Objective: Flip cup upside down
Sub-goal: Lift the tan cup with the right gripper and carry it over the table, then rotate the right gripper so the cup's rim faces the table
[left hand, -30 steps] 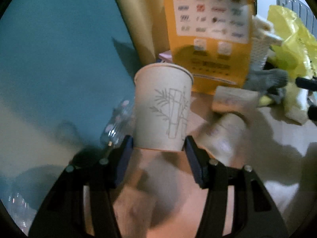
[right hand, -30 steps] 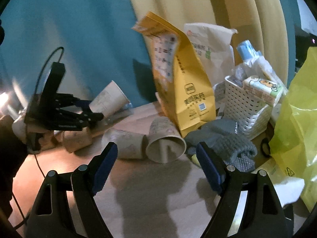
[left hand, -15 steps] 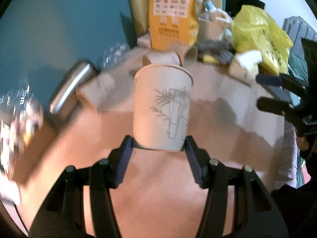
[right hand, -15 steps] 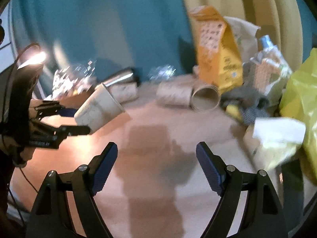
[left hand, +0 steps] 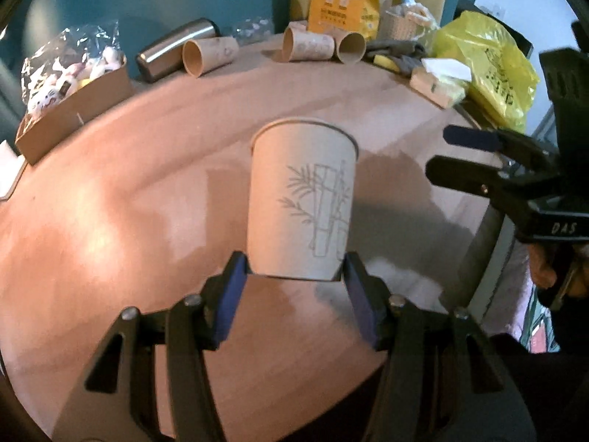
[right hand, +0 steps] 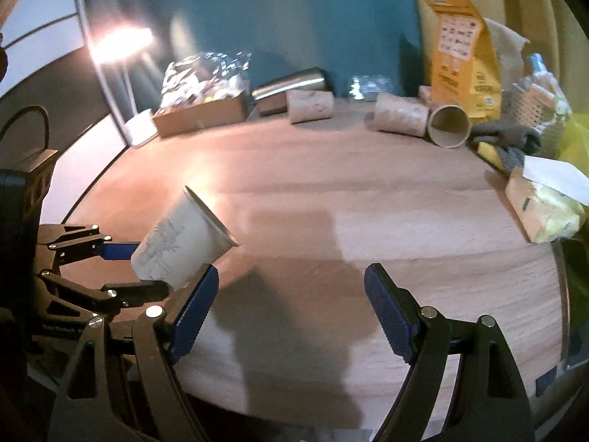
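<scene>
A pale paper cup point(left hand: 302, 199) with a grey bamboo drawing is held by its base in my left gripper point(left hand: 294, 276), above the wooden table point(left hand: 110, 221). In the right wrist view the cup point(right hand: 180, 243) is tilted, its open rim pointing up and to the right, with the left gripper point(right hand: 125, 269) shut on its base. My right gripper point(right hand: 291, 302) is open and empty over the table's near edge; it also shows at the right of the left wrist view point(left hand: 464, 154).
Three paper cups point(right hand: 401, 114) lie on their sides at the back by a steel flask point(right hand: 291, 88). A cardboard box point(right hand: 198, 114), an orange bag point(right hand: 464, 59), a grey cloth point(right hand: 511, 140), a tissue pack point(right hand: 545, 199) and a yellow plastic bag point(left hand: 486, 59) line the edges.
My left gripper has drawn back with the cup, from the clutter at the back to over the table's near part. The right gripper has drawn back too.
</scene>
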{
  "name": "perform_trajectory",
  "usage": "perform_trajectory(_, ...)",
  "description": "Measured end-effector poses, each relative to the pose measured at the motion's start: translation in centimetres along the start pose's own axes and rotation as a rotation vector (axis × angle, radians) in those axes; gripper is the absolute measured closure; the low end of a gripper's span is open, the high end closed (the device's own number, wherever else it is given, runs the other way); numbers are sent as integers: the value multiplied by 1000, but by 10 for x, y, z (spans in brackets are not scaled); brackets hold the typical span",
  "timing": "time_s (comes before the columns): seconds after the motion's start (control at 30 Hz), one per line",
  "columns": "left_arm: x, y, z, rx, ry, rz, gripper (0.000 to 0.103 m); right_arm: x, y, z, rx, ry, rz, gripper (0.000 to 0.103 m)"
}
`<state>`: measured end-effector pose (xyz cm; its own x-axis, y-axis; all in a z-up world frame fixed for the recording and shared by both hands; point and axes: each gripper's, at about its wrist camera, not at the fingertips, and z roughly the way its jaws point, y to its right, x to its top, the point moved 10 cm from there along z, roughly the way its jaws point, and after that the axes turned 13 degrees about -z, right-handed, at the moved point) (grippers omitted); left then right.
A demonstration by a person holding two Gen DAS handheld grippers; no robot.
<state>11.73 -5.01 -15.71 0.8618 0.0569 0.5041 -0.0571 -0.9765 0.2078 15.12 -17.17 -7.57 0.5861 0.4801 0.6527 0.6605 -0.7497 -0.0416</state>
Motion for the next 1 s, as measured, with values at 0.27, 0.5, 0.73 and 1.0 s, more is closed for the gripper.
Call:
perform_trajectory(0.27,-16,0,3,-5,-2,26,46,-12,-22,5,13,-40,-90,19)
perform_trajectory(0.5,-17,-4,-2,-5,27,14,25,-9,-33,11,12,-80,-233,19)
perform_trajectory(0.73,-23,-23,-25,-23,81,-92,22,7,-59,20,12,-113,-566,19)
perform_trajectory(1.0,-54,-60,-48,-42,133,-254,22,5,-121,33,86,-164,-1171,19)
